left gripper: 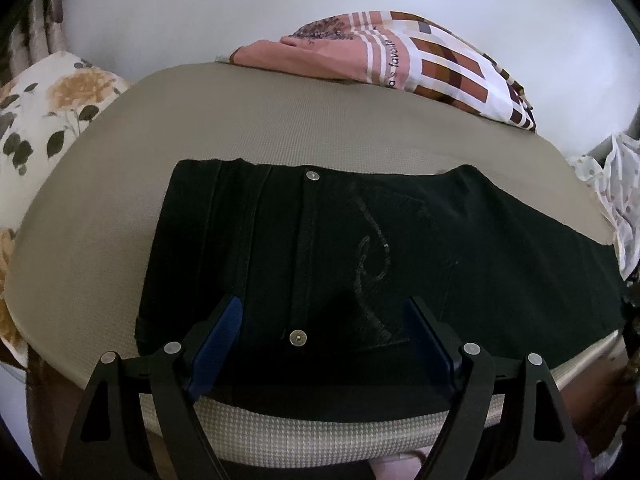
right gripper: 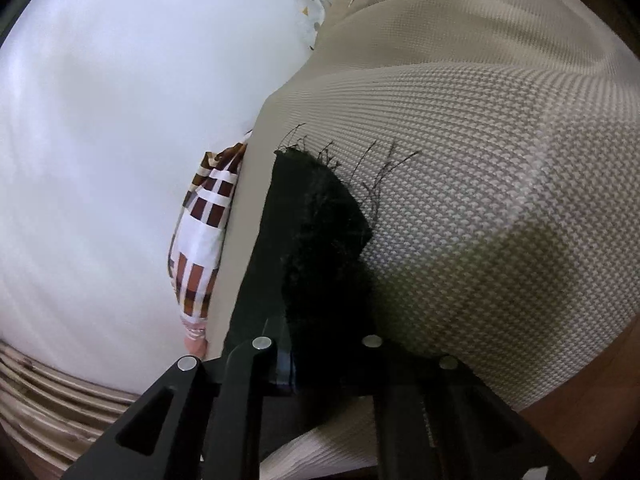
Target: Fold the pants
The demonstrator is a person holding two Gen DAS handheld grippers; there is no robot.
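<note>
A beige textured surface (left gripper: 280, 120), woven like a padded board or a mattress cover, fills most of both views. Behind it there is a plain white wall (left gripper: 200, 8).

On this surface lie the black pants (left gripper: 360, 248), spread flat from the near left to the far right in the left wrist view. Their waist end, with two metal buttons, is at the left near the camera, and a faint curled stitching shows on the cloth. The near edge of the pants hangs a little over the near edge of the surface.

At the far edge lies a folded cloth (left gripper: 440, 64) with pink, white and brown blocks. At the left side is a pillow (left gripper: 52, 112) with yellow flowers, and at the far right a white cloth with small dots (left gripper: 616, 200).

The left gripper (left gripper: 320, 328) hovers over the waist part of the pants with its jaws wide apart; the blue pads (left gripper: 220, 340) stand on each side of the lower button, and they do not press the cloth.

The right gripper (right gripper: 320, 344) has its jaws almost together on a frayed end of the pants (right gripper: 320, 220). It seems to pinch the cloth, though the dark fabric hides the fingertips. Loose black threads stick out from this hem onto the beige surface.
</note>
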